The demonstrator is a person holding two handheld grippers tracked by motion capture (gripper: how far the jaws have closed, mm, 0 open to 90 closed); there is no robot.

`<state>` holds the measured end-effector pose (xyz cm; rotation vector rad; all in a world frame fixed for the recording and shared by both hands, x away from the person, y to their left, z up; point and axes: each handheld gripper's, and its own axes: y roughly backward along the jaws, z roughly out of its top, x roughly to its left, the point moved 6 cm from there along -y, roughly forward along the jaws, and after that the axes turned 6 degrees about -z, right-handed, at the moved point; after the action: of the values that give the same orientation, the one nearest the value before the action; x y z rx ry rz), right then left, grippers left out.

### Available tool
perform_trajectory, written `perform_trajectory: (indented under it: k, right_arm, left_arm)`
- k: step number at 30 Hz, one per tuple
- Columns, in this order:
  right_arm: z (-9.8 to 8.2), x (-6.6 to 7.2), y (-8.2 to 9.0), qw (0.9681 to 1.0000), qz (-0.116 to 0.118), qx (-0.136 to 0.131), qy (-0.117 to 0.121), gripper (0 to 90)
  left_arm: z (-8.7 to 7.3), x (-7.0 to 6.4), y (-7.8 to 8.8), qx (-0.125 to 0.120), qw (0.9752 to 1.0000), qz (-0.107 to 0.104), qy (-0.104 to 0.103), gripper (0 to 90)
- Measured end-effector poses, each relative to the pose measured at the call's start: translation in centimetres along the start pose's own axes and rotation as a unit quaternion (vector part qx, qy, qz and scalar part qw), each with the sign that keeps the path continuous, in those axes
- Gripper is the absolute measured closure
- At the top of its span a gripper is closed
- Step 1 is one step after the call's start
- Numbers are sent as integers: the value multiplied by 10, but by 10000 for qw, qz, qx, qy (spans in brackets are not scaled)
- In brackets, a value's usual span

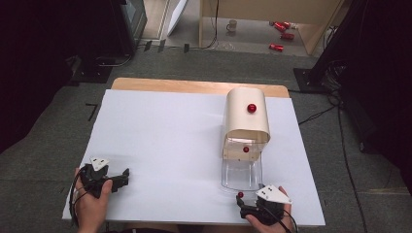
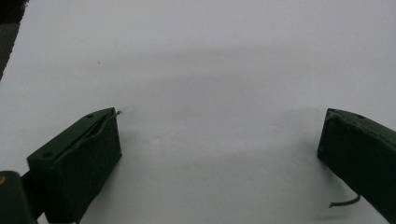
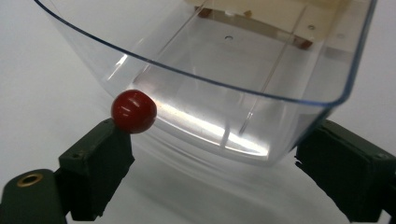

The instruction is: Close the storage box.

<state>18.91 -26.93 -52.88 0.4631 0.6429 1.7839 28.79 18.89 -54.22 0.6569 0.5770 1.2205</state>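
A: Entry. The right gripper (image 1: 244, 208) sits at the near end of the clear drawer (image 1: 241, 175), which is pulled out of the cream box (image 1: 246, 116) toward the person. In the right gripper view the two jaws stand either side of the drawer's curved front (image 3: 261, 93), with the red knob (image 3: 133, 111) just above the tip of one jaw and apparently touching it. Opening is middling, neither wide nor pinched. I can't tell whether the pads press on anything; the glare on the plastic hides the contact.

B: And the left gripper (image 1: 125, 175)?

A: Jaws wide apart, nothing between them, lying on the white sheet (image 2: 201, 60) well away from the box.

B: Risks from here?

A: My judgement: the jaws are off-centre on the knob. If they close like this, one pad could push the ball aside and slip off, or squeeze the thin plastic wall instead. A pull or push on a skewed hold could jam the drawer in its runners or drag the whole box across the sheet, since nothing braces it.

B: Counts?

A: Two grippers, one box, one clear drawer. Three red knobs in the high view: one on the box top (image 1: 251, 108), one at the box mouth (image 1: 246, 149), one on the drawer front.
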Motion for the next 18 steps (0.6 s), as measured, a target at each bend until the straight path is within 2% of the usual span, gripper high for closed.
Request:
perform_trajectory:
  k: [4, 11, 17, 18]
  right_arm:
    - [5, -6, -1, 9999, -10, -41, -164, 126]
    - [9, -8, -5, 9998, -74, -72, -185, 120]
    - [15, -13, -11, 9993, -110, -67, -352, 94]
    - [17, -15, -14, 9991, -175, -44, -385, 68]
  left_arm:
    - [0, 0, 0, 0, 10000, 1, 0, 0]
    - [0, 0, 0, -1, 10000, 1, -1, 0]
    - [0, 0, 0, 0, 10000, 2, -3, 0]
    - [0, 0, 0, 0, 10000, 0, -3, 0]
